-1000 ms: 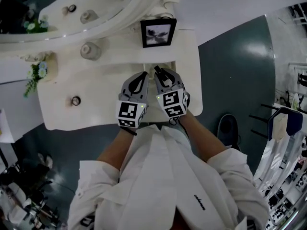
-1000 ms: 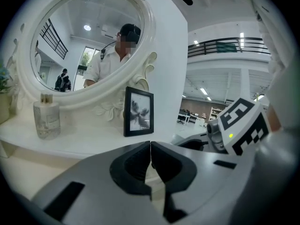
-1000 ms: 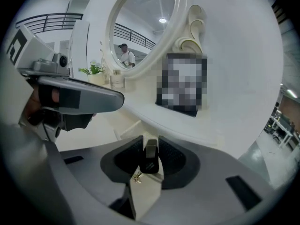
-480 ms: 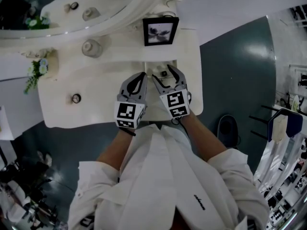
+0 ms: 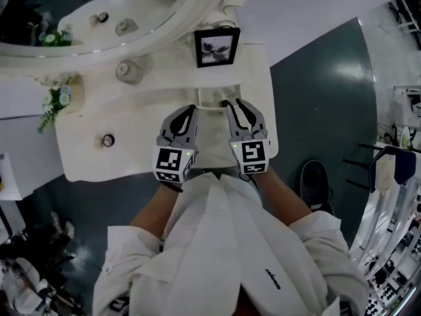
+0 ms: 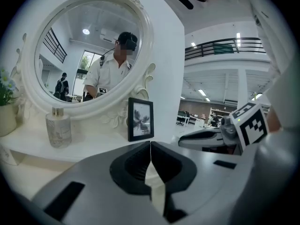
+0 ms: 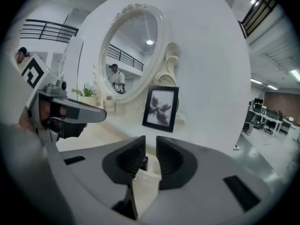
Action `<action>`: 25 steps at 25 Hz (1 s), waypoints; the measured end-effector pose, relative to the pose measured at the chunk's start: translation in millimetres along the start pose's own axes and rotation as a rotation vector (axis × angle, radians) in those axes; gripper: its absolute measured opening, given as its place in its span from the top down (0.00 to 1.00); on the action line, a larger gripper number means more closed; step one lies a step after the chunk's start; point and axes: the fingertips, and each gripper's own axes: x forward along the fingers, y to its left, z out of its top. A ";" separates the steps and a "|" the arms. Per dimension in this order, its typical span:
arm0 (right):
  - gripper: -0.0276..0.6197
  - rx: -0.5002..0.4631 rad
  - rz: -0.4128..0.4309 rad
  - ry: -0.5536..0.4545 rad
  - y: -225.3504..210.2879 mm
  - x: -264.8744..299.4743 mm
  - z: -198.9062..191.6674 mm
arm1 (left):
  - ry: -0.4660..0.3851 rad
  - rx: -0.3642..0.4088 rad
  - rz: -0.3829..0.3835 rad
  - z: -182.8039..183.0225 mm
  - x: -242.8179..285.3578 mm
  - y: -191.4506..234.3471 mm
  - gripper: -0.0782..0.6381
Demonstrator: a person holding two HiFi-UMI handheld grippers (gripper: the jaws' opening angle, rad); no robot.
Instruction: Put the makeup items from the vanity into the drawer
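Drawer (image 5: 212, 137) first: it stands pulled out at the front of the vanity (image 5: 131, 110), at six o'clock from the photo frame (image 5: 216, 47). We hold a gripper over each side of it.

The left gripper (image 5: 189, 108) has its jaws pressed together on nothing. It sits at the drawer's nine o'clock edge, we think to stay clear of the opening.

The right gripper (image 5: 234, 103) has just been closing its jaws. They now stand a narrow slit apart and pinch nothing. Through that slit we see a small dark item (image 7: 143, 162) lying low in the drawer, near its twelve o'clock end, so we judge this one delivered.

More is left on the vanity top. A small round item (image 5: 107, 139) sits well apart at nine o'clock from the left gripper, and a glass bottle (image 5: 129, 71) stands at ten o'clock, near the mirror (image 5: 99, 18). We judge the left gripper better placed for the round item, since it is on that side.
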 end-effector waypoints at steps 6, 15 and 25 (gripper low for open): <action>0.93 0.062 -0.046 -0.090 -9.7 -36.6 23.7 | -0.024 0.028 -0.001 8.7 -30.6 2.3 0.85; 0.93 0.162 -0.072 -0.199 -18.2 -93.8 59.0 | -0.072 0.050 0.098 34.1 -88.6 25.9 0.85; 0.93 0.169 -0.108 -0.245 -15.1 -127.4 79.2 | -0.139 0.074 0.209 62.8 -142.2 64.5 0.85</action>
